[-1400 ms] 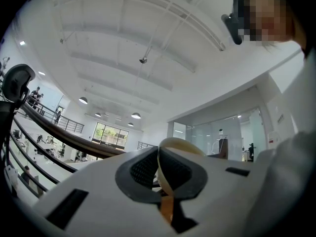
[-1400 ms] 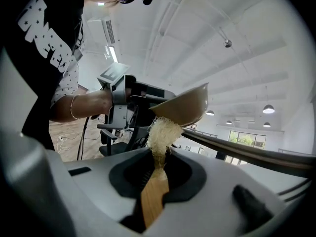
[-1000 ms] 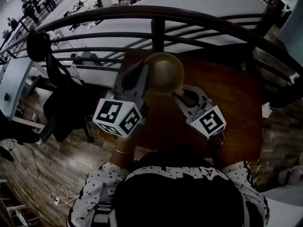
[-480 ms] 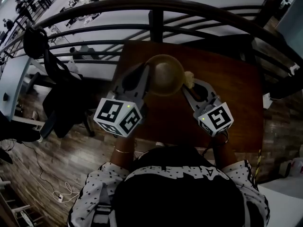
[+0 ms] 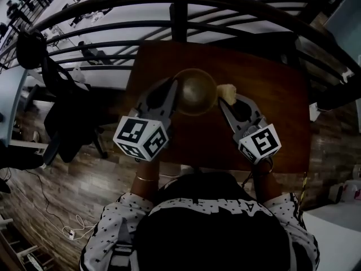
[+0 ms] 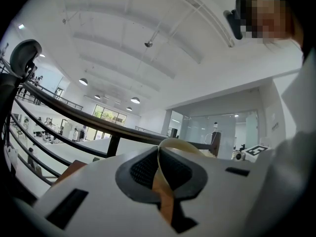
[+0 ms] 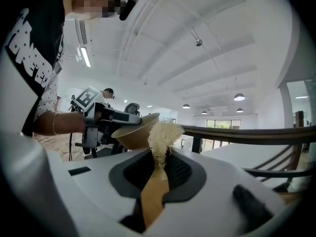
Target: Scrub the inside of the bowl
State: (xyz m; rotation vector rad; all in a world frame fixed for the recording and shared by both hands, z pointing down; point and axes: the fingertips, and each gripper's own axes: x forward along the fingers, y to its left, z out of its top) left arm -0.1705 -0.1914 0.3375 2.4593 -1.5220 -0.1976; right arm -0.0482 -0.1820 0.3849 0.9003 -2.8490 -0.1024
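Since a second ago the scrub pad [image 5: 227,92] has come out of the bowl [image 5: 196,92] and now sits just right of its rim. From the left: a dark jacket [image 5: 67,117] hangs off the table [image 5: 276,117]. The left gripper [image 5: 172,92] is clamped on the one bowl's rim, over the table, and the right gripper [image 5: 229,101] pinches the one pad. Only the right gripper view shows the bowl from the side (with a bare wrist behind it). Only the head view shows the black railing [image 5: 180,16] beyond, and there the marker cubes hide both hands.
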